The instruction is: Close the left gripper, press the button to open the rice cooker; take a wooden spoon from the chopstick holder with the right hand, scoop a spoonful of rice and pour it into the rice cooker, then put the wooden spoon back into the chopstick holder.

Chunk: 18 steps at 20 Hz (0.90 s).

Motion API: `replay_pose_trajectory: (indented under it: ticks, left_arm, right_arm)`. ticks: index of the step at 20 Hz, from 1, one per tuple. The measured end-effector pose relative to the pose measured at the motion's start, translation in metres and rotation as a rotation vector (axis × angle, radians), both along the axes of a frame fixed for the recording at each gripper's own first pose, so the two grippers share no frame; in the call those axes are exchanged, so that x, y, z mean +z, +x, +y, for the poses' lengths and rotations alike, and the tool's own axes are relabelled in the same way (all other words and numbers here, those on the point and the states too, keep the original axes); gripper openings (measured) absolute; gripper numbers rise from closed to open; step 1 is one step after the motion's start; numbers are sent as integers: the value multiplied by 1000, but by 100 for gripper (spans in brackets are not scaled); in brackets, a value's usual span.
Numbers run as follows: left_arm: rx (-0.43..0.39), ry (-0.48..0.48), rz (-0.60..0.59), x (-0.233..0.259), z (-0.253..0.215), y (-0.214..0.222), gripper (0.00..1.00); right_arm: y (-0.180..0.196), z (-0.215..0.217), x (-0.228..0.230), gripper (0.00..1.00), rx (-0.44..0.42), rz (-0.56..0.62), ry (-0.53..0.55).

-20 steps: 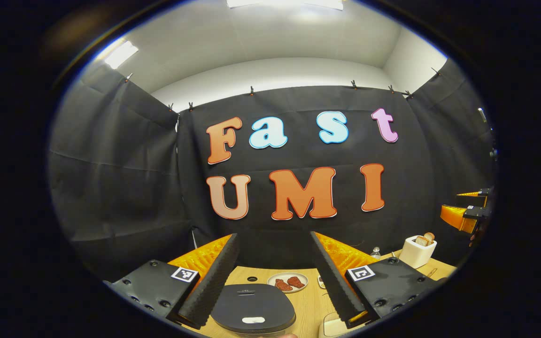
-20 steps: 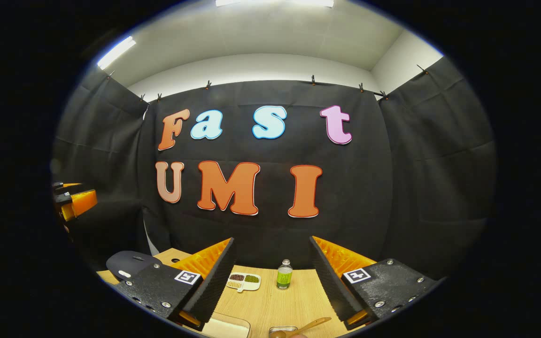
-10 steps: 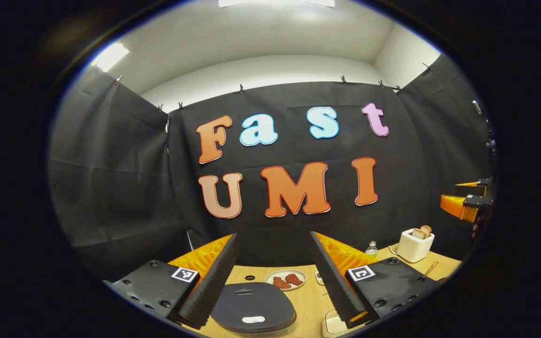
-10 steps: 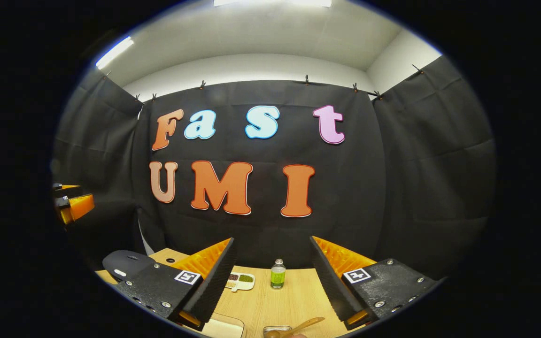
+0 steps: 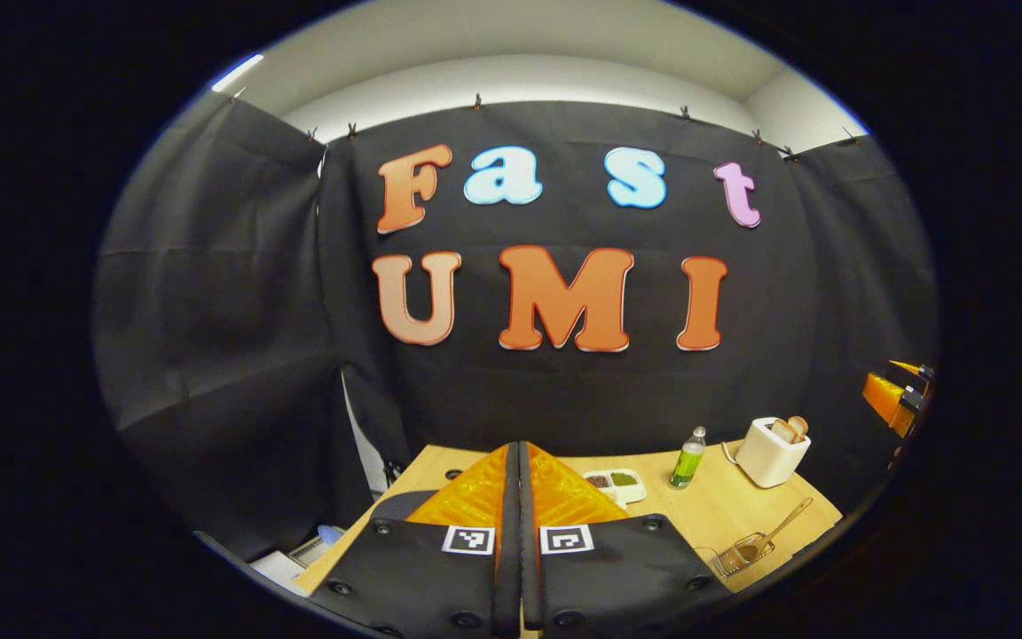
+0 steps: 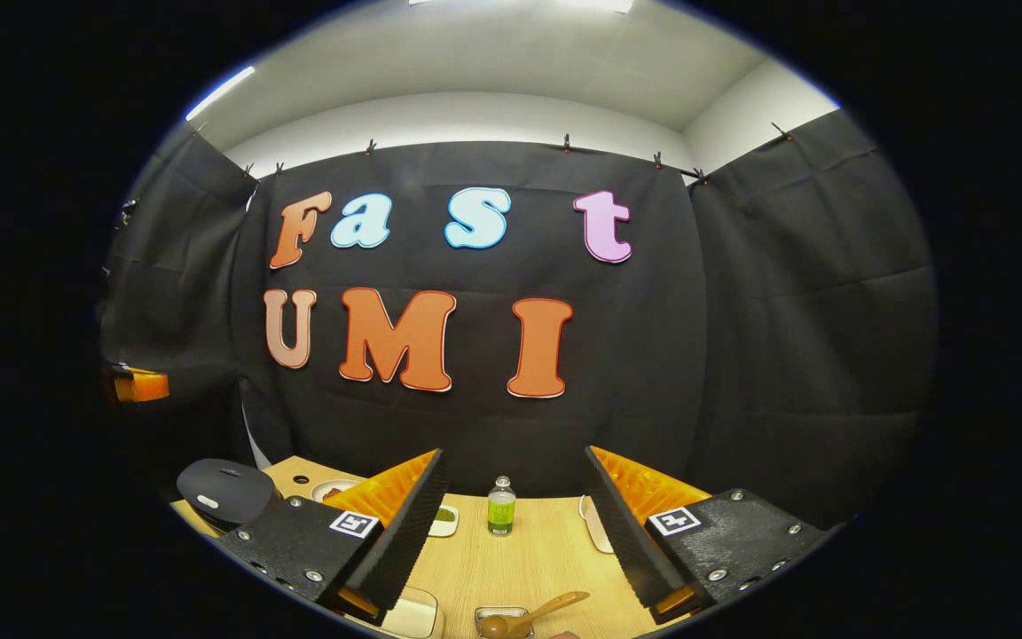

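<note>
The left gripper (image 5: 518, 461) is staying shut tight with nothing in it, hanging above the table (image 5: 706, 510). Off to the left the black rice cooker (image 6: 225, 490) is sitting with its lid down. The right gripper (image 6: 515, 479) is staying wide open, and the wooden spoon (image 6: 533, 614) is lying in a small holder (image 6: 500, 619) below it.
</note>
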<state>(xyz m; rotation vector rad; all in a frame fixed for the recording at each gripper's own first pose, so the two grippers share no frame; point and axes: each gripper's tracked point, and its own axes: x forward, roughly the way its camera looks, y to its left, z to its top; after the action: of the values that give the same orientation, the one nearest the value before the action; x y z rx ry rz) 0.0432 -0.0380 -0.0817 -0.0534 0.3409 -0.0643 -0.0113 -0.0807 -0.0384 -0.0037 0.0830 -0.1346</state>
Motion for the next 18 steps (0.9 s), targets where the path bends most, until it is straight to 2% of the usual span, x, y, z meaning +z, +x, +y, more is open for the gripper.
replay_pose_trajectory:
  ticks: [3,4,5,9,10,11,18]
  left_arm:
    - [-1,-19,141,-29,6,9,5]
    - [2,-17,177,-36,10,12,0]
    - [4,-15,218,-42,13,14,5]
    - [22,-66,388,-73,23,15,5]
    - [25,-78,440,-82,25,16,1]
    - [36,-88,488,-90,29,15,5]
    - [65,-161,860,-165,43,-15,5]
  right_arm:
    - [-5,-9,-6,97,-23,17,-2]
    - [-6,-11,-8,95,-31,23,-3]
    - [-7,-14,-11,95,-40,31,-4]
    - [-18,-25,-22,95,-74,63,-6]
    - [-21,-27,-25,95,-83,72,-5]
    - [-24,-29,-29,95,-92,81,-5]
    - [-44,-36,-47,95,-152,133,-5]
